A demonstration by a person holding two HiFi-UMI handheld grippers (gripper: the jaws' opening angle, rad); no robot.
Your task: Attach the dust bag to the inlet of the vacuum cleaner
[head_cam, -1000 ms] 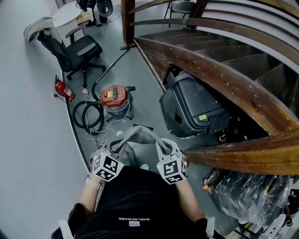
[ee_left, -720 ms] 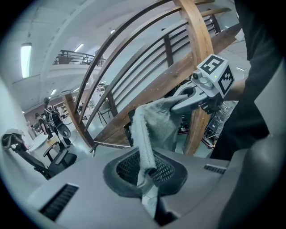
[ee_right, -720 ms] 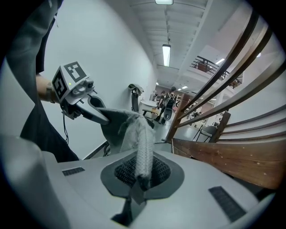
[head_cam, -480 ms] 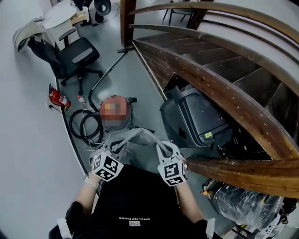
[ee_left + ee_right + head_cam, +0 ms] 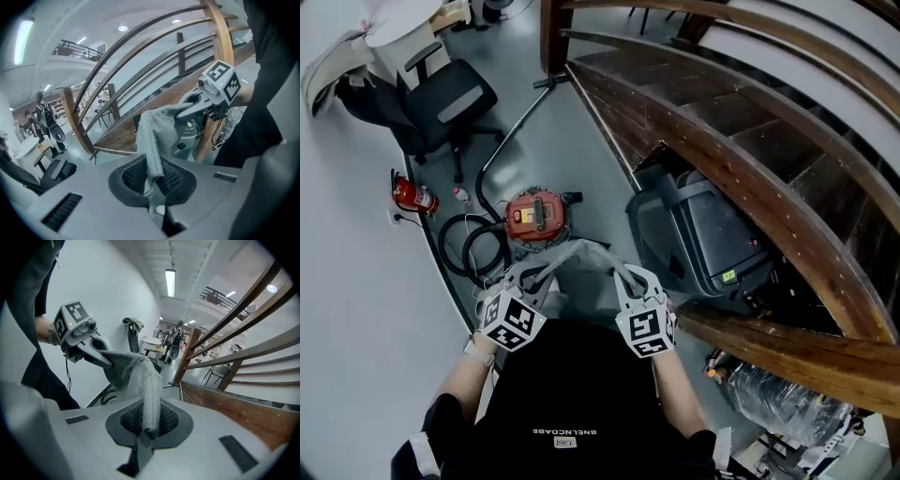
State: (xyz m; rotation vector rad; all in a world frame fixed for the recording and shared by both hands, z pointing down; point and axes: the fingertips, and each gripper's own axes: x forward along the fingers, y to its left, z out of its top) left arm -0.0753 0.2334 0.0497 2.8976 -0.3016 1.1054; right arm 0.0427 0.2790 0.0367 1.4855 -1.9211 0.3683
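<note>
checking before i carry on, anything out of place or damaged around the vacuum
Nothing looks spilled or damaged. The vacuum cleaner stands upright, hose coiled beside it. The dust bag hangs between left gripper and right gripper, both shut on it.

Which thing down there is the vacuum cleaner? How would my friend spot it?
From the wooden staircase, look to the grey floor left of it. The vacuum cleaner is the squat round drum with a red lid, beside a coiled black hose; the other red thing nearby, the fire extinguisher, is slim and against the wall.
</note>
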